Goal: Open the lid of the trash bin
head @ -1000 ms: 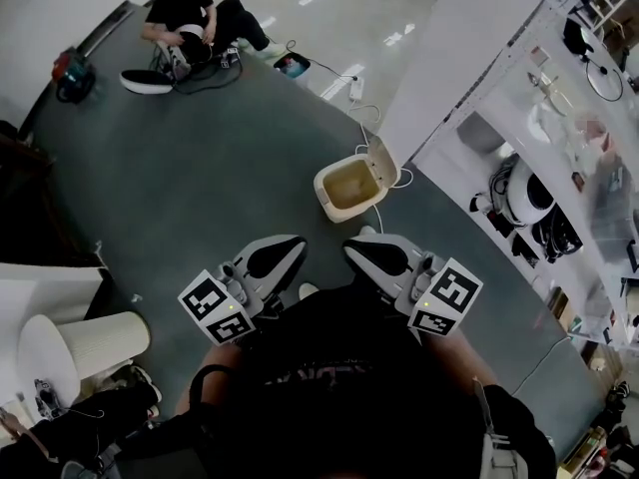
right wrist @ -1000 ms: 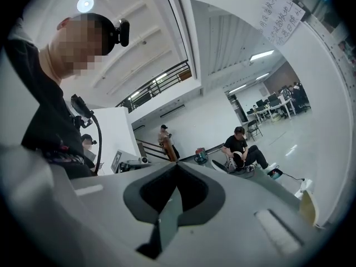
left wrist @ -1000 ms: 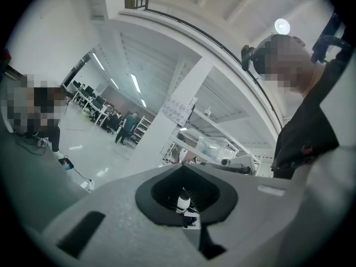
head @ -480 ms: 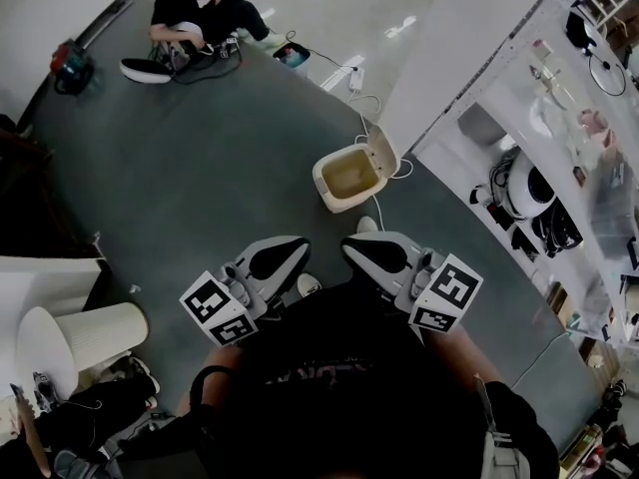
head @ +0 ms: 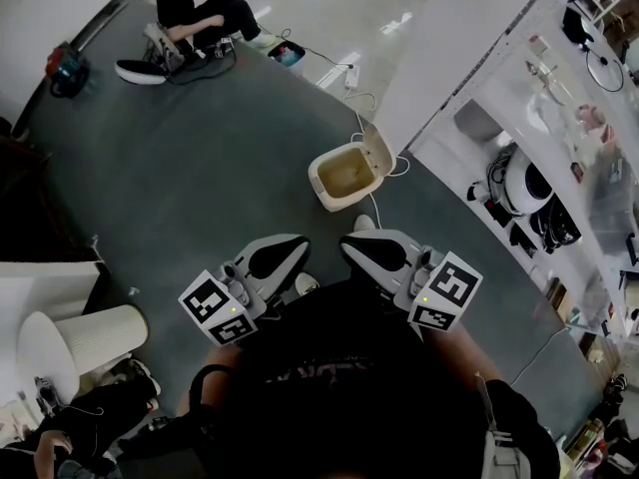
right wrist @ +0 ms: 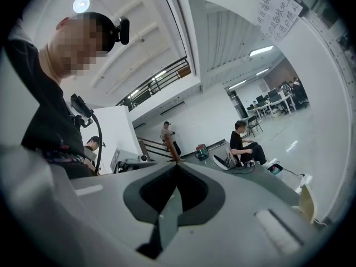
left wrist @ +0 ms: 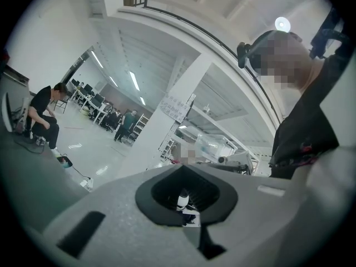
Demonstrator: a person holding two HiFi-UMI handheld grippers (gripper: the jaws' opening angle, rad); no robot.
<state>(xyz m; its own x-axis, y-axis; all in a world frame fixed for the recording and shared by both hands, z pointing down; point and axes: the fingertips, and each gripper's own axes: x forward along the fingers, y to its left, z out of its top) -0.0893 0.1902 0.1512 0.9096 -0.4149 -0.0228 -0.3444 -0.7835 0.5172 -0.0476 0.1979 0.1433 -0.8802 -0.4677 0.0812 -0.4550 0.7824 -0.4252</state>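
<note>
The trash bin (head: pixel 342 176) stands on the grey floor (head: pixel 190 178), near the floor's far right edge, just beside the bottom of a big white wall (head: pixel 464 38). The bin is cream and I can see right down into it. Its lid (head: pixel 377 151) is already up, standing on the bin's far right side and leaning back a little.

The person holds both grippers low in front of their body, side by side and well apart from the bin. The left gripper (head: pixel 291 244) has its two fingers pressed together with nothing between them. The right gripper (head: pixel 352 246) is the same, fingers squeezed tight on nothing. Both point out level, toward the bin.

A white cord (head: pixel 364 103) lies on the floor past the bin. At the far left corner of the grey floor, another person (head: pixel 190 3) sits.
</note>
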